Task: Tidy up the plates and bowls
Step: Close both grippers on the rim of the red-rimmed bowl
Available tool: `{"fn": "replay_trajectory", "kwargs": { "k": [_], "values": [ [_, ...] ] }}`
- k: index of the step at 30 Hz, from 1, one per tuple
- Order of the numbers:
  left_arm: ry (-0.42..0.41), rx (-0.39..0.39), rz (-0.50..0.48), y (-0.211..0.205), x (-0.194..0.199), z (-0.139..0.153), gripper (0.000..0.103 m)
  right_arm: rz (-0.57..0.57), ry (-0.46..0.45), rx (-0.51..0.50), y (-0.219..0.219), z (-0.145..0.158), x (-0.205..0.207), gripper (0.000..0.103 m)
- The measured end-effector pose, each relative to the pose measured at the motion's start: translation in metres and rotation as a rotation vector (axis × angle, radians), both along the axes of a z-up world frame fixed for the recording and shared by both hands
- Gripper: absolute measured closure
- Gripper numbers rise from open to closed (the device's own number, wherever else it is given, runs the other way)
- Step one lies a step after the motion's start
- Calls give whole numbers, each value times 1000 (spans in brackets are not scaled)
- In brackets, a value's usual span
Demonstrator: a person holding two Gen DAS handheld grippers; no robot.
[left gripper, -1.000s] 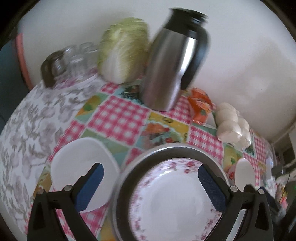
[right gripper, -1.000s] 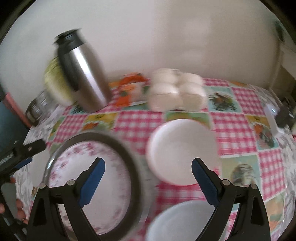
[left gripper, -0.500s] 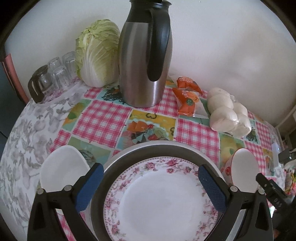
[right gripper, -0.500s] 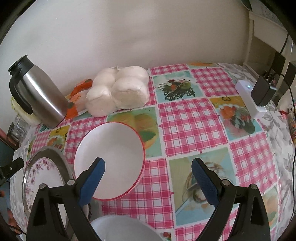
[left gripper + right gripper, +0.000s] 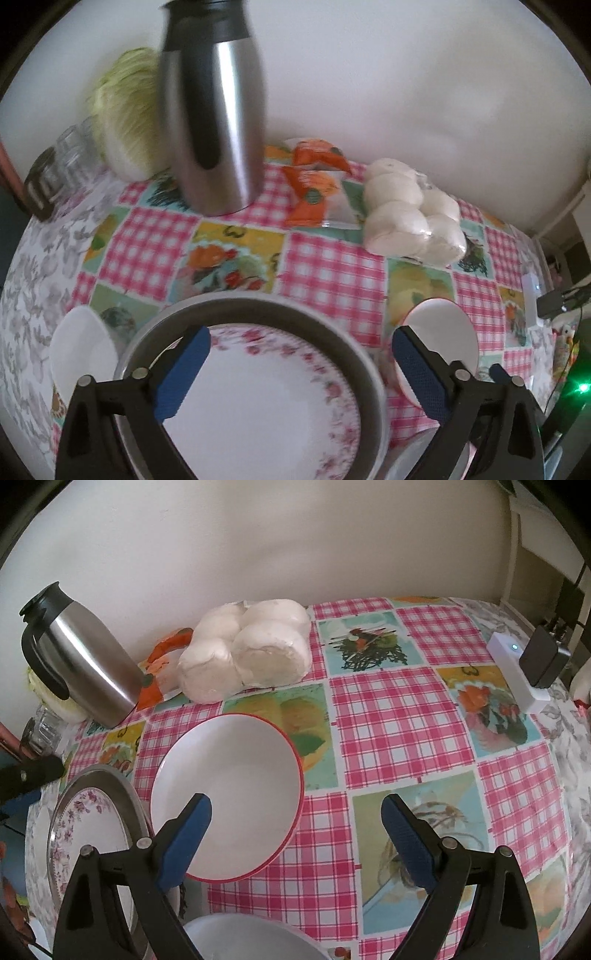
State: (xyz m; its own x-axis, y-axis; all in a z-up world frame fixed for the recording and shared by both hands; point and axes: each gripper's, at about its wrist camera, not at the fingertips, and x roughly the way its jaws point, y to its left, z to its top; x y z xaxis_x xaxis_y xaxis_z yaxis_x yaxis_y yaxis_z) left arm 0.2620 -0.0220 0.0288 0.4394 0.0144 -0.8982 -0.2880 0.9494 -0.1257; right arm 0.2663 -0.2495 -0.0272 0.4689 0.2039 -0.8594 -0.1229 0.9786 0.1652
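Both tongs gape wide with nothing gripped; the left tongs [image 5: 299, 369], whose jaws have just been closing a little, hang over the flowered plate [image 5: 266, 398] lying flat in a metal pan [image 5: 255, 306]. Right tongs [image 5: 295, 834] hover at the near rim of the red-rimmed bowl [image 5: 236, 794], mouth up, just beside that pan on the checked tabletop [image 5: 399, 723]. Two smaller white bowls [image 5: 81, 350] [image 5: 251, 938] sit near the pan.

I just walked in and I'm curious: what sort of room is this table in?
Most likely a home kitchen or dining corner. A patterned tablecloth carries a steel flask, a cabbage, bagged buns and a floral plate.
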Motion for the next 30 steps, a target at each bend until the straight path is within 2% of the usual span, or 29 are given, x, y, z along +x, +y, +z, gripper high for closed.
{"fn": "replay_trajectory", "kwargs": {
  "k": [2,5,7,9,10,11,13,15,18,26,30],
  "values": [
    [21,37,-24,-11,9,-2,12,-1,13,-2,1,-4,1,12],
    [35,68,-81,-27,16,-5,12,-11,34,-10,0,-10,2,13],
    [57,78,-116,-37,21,-11,16,-19,44,-9,-2,-13,3,16],
    [80,86,-139,-44,25,-17,17,-33,55,-9,-4,-16,4,26],
    [89,93,-147,-47,28,-20,20,-42,63,-8,-6,-17,5,27],
    [94,95,-155,-50,30,-22,27,-48,68,-6,-6,-18,5,28],
    [105,76,-177,-53,36,-29,34,-54,75,-3,-7,-21,5,31],
    [117,60,-178,-55,38,-34,36,-49,80,-6,-6,-23,5,38],
    [136,47,-190,-59,42,-41,45,-46,90,-4,-4,-26,5,41],
    [156,90,-243,-77,48,-51,55,-46,100,27,-5,-30,6,42],
    [172,111,-268,-87,49,-57,56,-56,104,48,-9,-30,7,43]
  ]
}}
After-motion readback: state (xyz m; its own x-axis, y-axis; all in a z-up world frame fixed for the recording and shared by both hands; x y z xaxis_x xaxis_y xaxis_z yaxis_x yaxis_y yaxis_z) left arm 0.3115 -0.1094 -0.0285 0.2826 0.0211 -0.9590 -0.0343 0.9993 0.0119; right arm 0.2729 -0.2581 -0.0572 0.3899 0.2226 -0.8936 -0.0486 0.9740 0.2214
